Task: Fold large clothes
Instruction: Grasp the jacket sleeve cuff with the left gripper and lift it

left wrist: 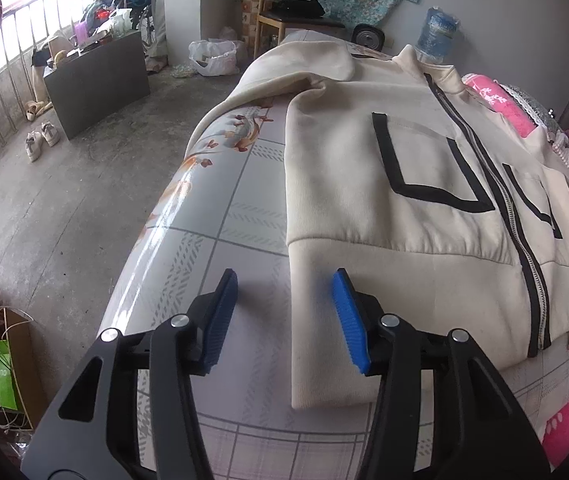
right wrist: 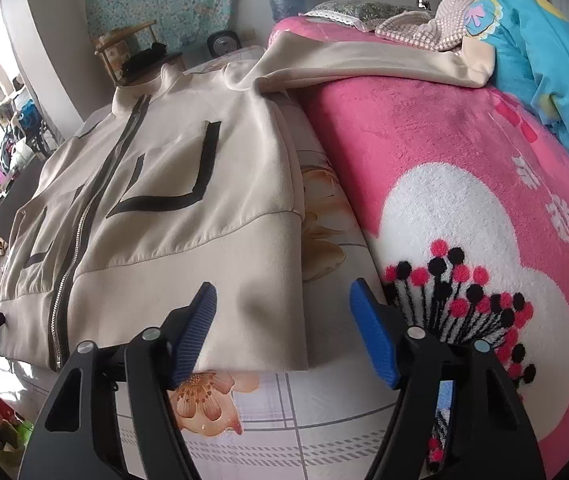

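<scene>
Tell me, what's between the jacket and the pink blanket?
A strip of the flowered bed cover lies bare between the jacket and the pink blanket; the right wrist view shows it.

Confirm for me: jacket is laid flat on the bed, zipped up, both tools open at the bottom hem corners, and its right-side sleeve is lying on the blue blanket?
One thing is off: that sleeve lies across the pink blanket, only its cuff reaching the blue one, as the right wrist view shows. The jacket is flat and zipped, with left tool and right tool open at the hem corners.

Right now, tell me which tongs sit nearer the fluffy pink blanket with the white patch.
Right. The right tongs hover at the jacket's hem corner, beside the pink blanket. The left tongs are at the opposite hem corner, the cream zip-up jacket between.
</scene>
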Demonstrator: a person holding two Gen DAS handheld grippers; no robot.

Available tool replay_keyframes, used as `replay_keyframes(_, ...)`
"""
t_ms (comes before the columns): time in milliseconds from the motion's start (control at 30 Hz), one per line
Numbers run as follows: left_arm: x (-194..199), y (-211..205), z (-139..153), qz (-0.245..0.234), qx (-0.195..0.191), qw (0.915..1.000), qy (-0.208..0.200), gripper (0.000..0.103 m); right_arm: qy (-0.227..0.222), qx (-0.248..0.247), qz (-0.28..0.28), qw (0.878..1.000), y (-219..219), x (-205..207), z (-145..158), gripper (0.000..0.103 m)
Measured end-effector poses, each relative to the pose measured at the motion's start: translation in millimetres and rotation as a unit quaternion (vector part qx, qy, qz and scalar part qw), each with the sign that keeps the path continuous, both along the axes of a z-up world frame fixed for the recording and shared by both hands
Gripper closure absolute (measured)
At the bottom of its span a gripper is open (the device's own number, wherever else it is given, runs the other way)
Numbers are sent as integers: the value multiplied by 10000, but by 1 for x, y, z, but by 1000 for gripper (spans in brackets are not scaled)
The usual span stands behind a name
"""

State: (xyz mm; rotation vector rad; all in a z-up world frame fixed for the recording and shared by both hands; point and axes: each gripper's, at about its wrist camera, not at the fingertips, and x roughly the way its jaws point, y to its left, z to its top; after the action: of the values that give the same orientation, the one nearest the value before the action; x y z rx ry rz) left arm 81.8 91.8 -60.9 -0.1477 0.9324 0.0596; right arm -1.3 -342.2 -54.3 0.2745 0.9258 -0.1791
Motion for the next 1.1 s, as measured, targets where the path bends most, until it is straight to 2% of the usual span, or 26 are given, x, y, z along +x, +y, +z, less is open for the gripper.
replay_keyframes(100, 1, -2, 0, 66, 117, 9999, -36, 67, 44, 55, 8, 10000, 4, -3, -1, 51)
replay_keyframes(167, 1, -4, 0, -13, 110, 9999, -84, 80, 101, 134, 56, 9998, 5, -2, -4, 62)
replay_keyframes(200, 2, -7, 0, -89, 57, 9999, -91, 93, 162, 184, 76, 9997, 6, 0, -6, 69)
replay_keyframes(267, 3, -16, 2, -181, 293, 9993, -141, 97, 193, 134, 97, 9997, 8, 3, -6, 78)
replay_keyframes(333, 0, -22, 6, -253, 515, 9980, -252, 99, 130, 210, 133, 9996, 7, 2, 0, 95)
replay_keyframes(433, -13, -26, 24, -382, 697, 9954, -542, 99, -107, 89, 161, 9998, 10, -8, 22, 96)
replay_keyframes(533, -30, -28, 44, -567, 737, 9927, -765, 99, -339, 261, 214, 9989, 10, -23, 44, 97)
replay_keyframes(600, -41, -28, 56, -649, 731, 9914, -869, 99, -434, 209, 255, 9985, 12, -35, 58, 97)
replay_keyframes(700, -63, -22, 70, -734, 696, 9914, -830, 99, -446, 140, 330, 9984, 17, -62, 71, 97)
replay_keyframes(767, -80, -13, 71, -692, 564, 9939, -642, 99, -362, 68, 409, 9985, 20, -83, 73, 97)
replay_keyframes(867, -94, 4, 57, -561, 266, 9977, -260, 97, 26, -243, 438, 9987, 25, -101, 56, 95)
replay_keyframes(900, -96, 10, 50, -482, 242, 9984, -160, 97, 112, -449, 348, 9983, 26, -105, 52, 86)
replay_keyframes(933, -98, 18, 45, -391, 162, 9991, -80, 95, 200, -662, 224, 9974, 27, -108, 49, 68)
replay_keyframes(967, -99, 26, 42, -317, 11, 9995, -7, 94, 212, -799, 60, 9966, 27, -109, 51, 56)
replay_keyframes(1000, -100, 35, 41, -235, -188, 9995, 8, 89, 116, -777, -4, 9969, 27, -109, 56, 38)
replay_keyframes(1033, -101, 45, 44, -143, -407, 9991, -54, 79, -49, -665, 7, 9978, 28, -110, 62, 35)
replay_keyframes(1100, -102, 59, 53, -2, -620, 9977, -256, 67, -356, -434, 178, 9983, 36, -102, 77, 33)
